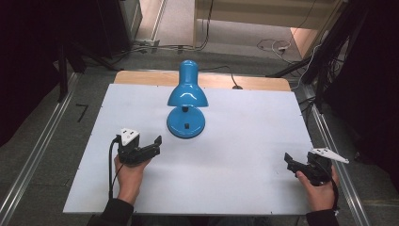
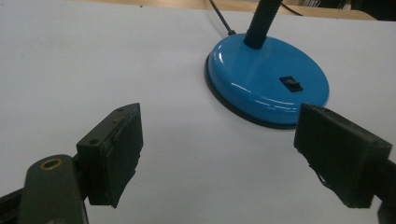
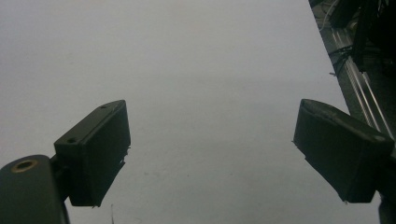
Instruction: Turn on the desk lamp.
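Observation:
A blue desk lamp (image 1: pixel 187 96) stands on the white table (image 1: pixel 244 141), its shade bent forward over its round base (image 2: pixel 266 79). A black rocker switch (image 2: pixel 291 83) sits on that base, and a black cord runs off behind it. My left gripper (image 1: pixel 153 143) rests low on the table just left of and in front of the base, open with nothing between the jaws; in the left gripper view the gripper (image 2: pixel 219 154) looks at bare table with the base to the right. My right gripper (image 1: pixel 289 162) lies near the table's right front corner, open and empty (image 3: pixel 210 149).
The white board (image 1: pixel 141 197) lies on a wooden tabletop whose far edge shows behind the lamp. Metal rails (image 1: pixel 339 155) run along both sides on the grey floor. Cables (image 1: pixel 273 46) and dark stands crowd the floor beyond the table.

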`<state>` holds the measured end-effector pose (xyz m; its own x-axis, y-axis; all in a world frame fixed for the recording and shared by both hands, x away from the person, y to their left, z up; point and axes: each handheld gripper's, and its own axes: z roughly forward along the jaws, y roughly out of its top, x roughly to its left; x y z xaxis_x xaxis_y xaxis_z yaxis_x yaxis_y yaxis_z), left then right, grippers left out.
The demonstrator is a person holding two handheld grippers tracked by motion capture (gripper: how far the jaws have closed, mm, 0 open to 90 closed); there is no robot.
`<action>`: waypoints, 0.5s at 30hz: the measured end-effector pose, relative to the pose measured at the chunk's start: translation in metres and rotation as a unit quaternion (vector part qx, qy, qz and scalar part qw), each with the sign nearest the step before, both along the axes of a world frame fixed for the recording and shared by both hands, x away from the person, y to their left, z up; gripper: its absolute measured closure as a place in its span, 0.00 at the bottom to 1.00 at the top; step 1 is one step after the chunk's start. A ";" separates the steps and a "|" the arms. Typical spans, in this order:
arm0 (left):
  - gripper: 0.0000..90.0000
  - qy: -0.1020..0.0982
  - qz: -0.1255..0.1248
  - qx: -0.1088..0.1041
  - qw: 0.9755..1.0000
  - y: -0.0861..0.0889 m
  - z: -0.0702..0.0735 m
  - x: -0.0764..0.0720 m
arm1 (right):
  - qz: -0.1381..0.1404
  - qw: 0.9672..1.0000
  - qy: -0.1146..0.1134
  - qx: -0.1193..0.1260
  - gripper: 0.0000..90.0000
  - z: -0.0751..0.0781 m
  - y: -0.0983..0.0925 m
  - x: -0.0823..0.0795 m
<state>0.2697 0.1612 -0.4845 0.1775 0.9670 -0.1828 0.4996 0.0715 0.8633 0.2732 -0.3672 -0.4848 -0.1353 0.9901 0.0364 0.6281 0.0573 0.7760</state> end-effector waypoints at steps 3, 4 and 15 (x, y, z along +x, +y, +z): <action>0.18 0.002 -0.005 0.002 1.000 -0.004 0.000 0.005 | -0.003 1.000 0.001 0.004 0.11 0.000 -0.002 -0.001; 0.18 0.004 -0.007 0.003 1.000 -0.005 -0.001 0.006 | -0.004 1.000 0.001 0.005 0.11 0.001 -0.002 -0.001; 0.19 0.004 -0.004 0.001 1.000 -0.007 0.000 0.011 | -0.008 1.000 -0.001 0.006 0.11 0.001 -0.004 -0.001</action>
